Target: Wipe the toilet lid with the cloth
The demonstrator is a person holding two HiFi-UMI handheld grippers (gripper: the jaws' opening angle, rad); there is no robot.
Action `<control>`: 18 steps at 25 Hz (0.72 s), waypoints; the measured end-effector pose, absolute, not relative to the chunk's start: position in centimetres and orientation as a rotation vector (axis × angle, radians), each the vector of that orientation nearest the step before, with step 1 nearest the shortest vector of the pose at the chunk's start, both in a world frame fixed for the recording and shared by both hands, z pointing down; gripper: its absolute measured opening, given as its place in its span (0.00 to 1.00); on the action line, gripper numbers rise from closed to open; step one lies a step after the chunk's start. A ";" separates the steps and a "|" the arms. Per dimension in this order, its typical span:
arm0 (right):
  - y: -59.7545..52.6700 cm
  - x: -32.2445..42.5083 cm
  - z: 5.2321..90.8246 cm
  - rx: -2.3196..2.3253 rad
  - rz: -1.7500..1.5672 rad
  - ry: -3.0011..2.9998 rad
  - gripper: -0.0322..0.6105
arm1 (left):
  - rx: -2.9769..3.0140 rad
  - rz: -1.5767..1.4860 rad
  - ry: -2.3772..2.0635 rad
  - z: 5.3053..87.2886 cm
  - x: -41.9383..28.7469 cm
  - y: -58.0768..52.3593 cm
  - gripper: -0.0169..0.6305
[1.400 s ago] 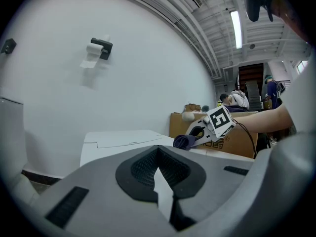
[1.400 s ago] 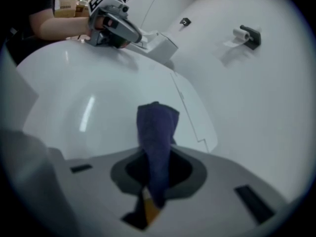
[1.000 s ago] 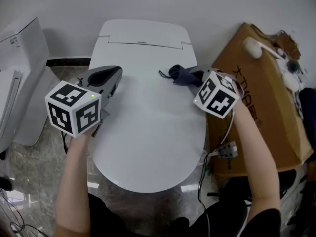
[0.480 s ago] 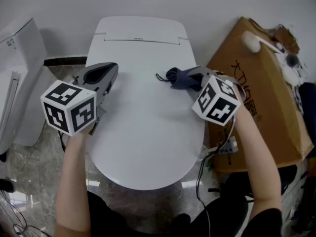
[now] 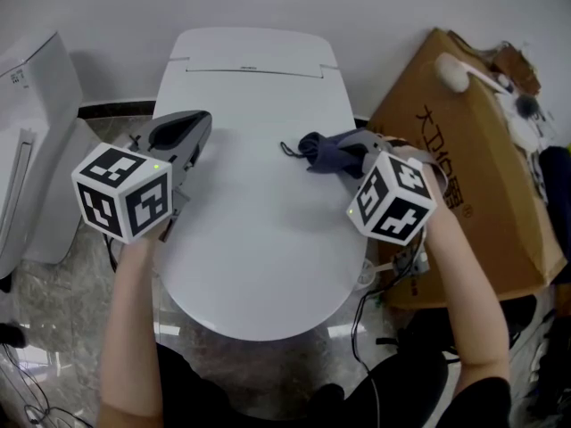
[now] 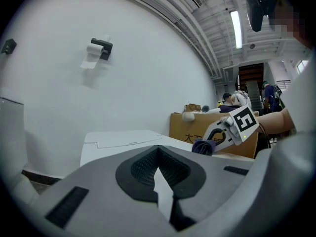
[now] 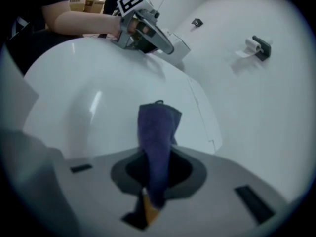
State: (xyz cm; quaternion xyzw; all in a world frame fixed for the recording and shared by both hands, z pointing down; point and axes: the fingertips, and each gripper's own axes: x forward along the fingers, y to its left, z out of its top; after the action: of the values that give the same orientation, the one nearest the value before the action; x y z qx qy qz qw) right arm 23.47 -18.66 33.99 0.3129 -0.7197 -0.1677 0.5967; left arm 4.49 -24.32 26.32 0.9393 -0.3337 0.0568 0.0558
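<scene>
Toilet lid [image 5: 259, 239]: white, closed, filling the middle of the head view; its rounded front points toward the person, and its hinged back meets the white wall.
Cardboard box [image 5: 482, 203]: brown, with dark print, just beside the toilet on its right; small clutter lies on top, including a white-headed brush [image 5: 455, 71].
Left gripper [image 5: 183, 130]: held over the lid's left edge near the back; whether it touches the lid cannot be told. Its 2 fingers are together with nothing between them, and the marker cube faces the head camera.
Right gripper [image 5: 343, 152]: at the lid's right side near the back, pointing left across the lid. Its 2 fingers are clamped on the cloth.
Cloth [image 5: 319, 150]: dark blue and crumpled, on the back right part of the lid. One end is pinched between the right gripper's fingers; the rest, with a small loop at its far tip, rests on the white surface.
Toilet-paper holder [image 6: 98, 47]: dark, fixed on the wall, with a short white tail of paper hanging from it.
</scene>
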 end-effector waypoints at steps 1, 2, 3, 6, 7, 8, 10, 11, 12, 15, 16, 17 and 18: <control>-18.4 23.4 34.0 0.724 -0.390 -1.672 0.15 | 2.849 0.174 -1.012 26.3 4.5 -24.3 0.05; -18.1 23.3 34.0 0.723 -0.390 -1.676 0.15 | 2.848 0.177 -1.013 26.4 4.5 -24.3 0.05; -17.8 23.2 34.0 0.721 -0.389 -1.680 0.15 | 2.847 0.178 -1.013 26.4 4.5 -24.3 0.05; -16.8 23.0 34.1 0.714 -0.382 -1.691 0.15 | 2.847 0.178 -1.013 26.5 4.4 -24.3 0.05; -16.6 22.9 34.1 0.712 -0.381 -1.692 0.15 | 2.847 0.177 -1.013 26.4 4.4 -24.3 0.05; -16.3 22.9 34.1 0.709 -0.379 -1.691 0.15 | 2.848 0.176 -1.014 26.4 4.5 -24.3 0.05; -15.8 22.8 34.1 0.701 -0.377 -1.690 0.15 | 2.849 0.175 -1.014 26.3 4.5 -24.3 0.05; -15.6 22.7 34.1 0.697 -0.375 -1.689 0.15 | 2.848 0.175 -1.015 26.3 4.5 -24.3 0.05; -15.3 22.7 34.1 0.694 -0.375 -1.689 0.15 | 2.848 0.176 -1.015 26.4 4.5 -24.3 0.05; -14.5 22.4 34.1 0.689 -0.372 -1.692 0.15 | 2.847 0.177 -1.019 26.4 4.4 -24.3 0.05; -14.1 22.3 34.1 0.687 -0.371 -1.692 0.15 | 2.846 0.176 -1.019 26.4 4.4 -24.3 0.05; -13.9 22.3 34.1 0.686 -0.369 -1.692 0.15 | 2.846 0.176 -1.020 26.4 4.4 -24.3 0.05; -13.6 22.3 34.1 0.685 -0.368 -1.692 0.15 | 2.847 0.176 -1.019 26.4 4.4 -24.3 0.05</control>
State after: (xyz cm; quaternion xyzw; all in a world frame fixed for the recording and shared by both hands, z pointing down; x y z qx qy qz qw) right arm 22.25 -13.58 34.12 0.2953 -0.7288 -0.1585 0.5971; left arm 4.45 -24.30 26.35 0.9384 -0.3359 0.0579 0.0563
